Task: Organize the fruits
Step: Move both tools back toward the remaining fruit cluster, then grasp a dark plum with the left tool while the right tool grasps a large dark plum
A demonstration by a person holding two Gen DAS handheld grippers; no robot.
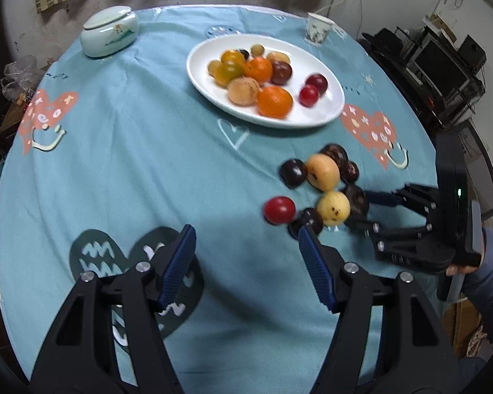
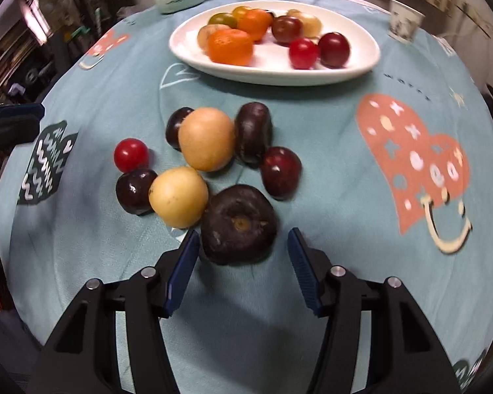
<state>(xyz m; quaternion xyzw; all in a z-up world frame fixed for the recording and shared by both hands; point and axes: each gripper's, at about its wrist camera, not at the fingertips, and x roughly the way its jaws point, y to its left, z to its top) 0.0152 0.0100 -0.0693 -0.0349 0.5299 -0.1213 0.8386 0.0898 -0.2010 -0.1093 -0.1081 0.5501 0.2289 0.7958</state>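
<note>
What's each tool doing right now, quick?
Left tool: open, holding nothing.
Right tool: open around the dark fruit, pads not yet touching it.

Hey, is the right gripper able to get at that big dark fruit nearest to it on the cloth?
Probably yes. The big dark fruit lies just ahead of the right gripper, between its open fingers, with nothing over it; only a yellow fruit crowds one side.
</note>
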